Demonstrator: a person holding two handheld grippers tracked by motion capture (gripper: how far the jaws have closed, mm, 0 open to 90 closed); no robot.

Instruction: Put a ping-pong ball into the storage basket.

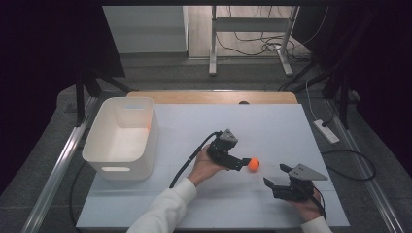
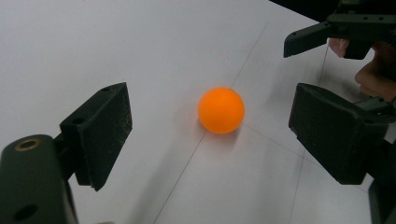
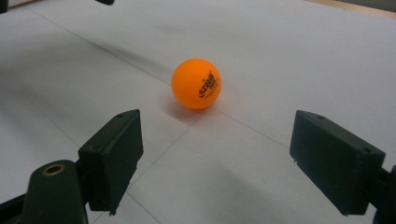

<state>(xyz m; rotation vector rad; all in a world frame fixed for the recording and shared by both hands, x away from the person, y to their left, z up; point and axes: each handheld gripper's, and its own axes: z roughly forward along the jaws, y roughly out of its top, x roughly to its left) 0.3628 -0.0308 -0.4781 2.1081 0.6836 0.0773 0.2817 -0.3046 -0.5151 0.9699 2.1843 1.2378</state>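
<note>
From the high view, a small round orange ball [image 1: 253, 164] sits on the flat white tabletop [image 1: 272, 131], out in the middle and well apart from the white plastic bin [image 1: 121, 137] that stands at the left side. The left tool [image 1: 241, 162] is reaching in just beside the ball, and the right tool [image 1: 274, 177] waits near it on the other side, lower in the picture. In the left gripper view, the ball [image 2: 221, 110] lies on the tabletop ahead of the two black jaws, which are spread wide with nothing between them (the ball is a little farther out than their tips). The right tool [image 2: 299, 42] shows at the top right corner there. In the right gripper view, the ball [image 3: 196, 83] lies ahead of the jaws, with small dark writing on its side. These jaws are spread wide too and pinch nothing. So the ball is not picked up yet. I think the job is at its start: the left tool must slide around the ball and squeeze it, and after that the ball probably goes into the bin, which looks bare inside.
</note>
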